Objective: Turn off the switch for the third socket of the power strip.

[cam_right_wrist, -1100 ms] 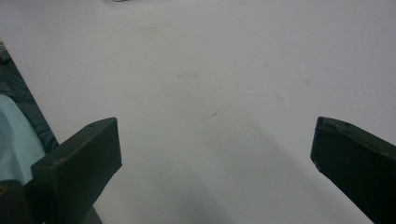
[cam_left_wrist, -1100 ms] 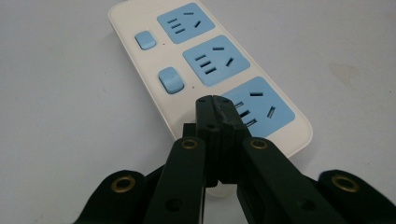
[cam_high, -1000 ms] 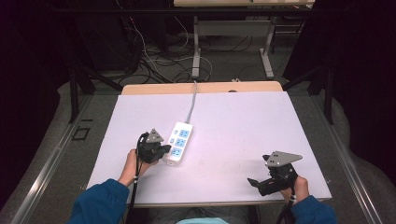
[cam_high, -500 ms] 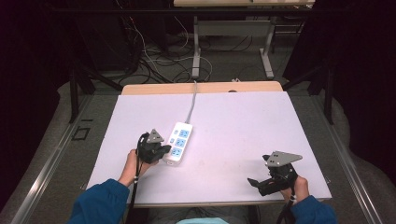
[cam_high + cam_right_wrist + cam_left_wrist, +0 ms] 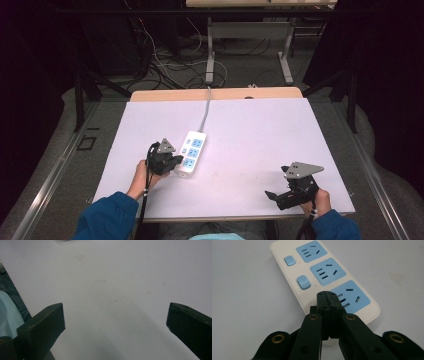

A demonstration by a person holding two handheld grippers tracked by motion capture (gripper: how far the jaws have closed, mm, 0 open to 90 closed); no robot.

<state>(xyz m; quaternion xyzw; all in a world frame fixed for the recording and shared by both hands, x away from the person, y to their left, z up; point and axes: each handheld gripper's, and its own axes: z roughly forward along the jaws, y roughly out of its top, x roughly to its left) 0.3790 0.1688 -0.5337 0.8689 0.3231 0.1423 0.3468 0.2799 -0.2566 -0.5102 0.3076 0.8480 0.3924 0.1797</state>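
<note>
A white power strip (image 5: 191,151) with three blue socket groups and blue switches lies left of centre on the white table (image 5: 260,130). Its grey cord (image 5: 205,107) runs off the far edge. My left gripper (image 5: 178,163) is shut, and its tips rest on the strip's near end. In the left gripper view the closed jaws (image 5: 327,293) sit beside the nearest socket (image 5: 349,297) on the power strip (image 5: 322,270), in line with the two blue switches (image 5: 302,282), and cover that spot. My right gripper (image 5: 271,195) is open near the front right edge, over bare table (image 5: 115,312).
A wooden strip (image 5: 215,94) borders the table's far edge. Beyond it are metal table legs (image 5: 210,50) and loose cables (image 5: 165,60) on the floor. The person's blue sleeves (image 5: 107,217) come in at the bottom.
</note>
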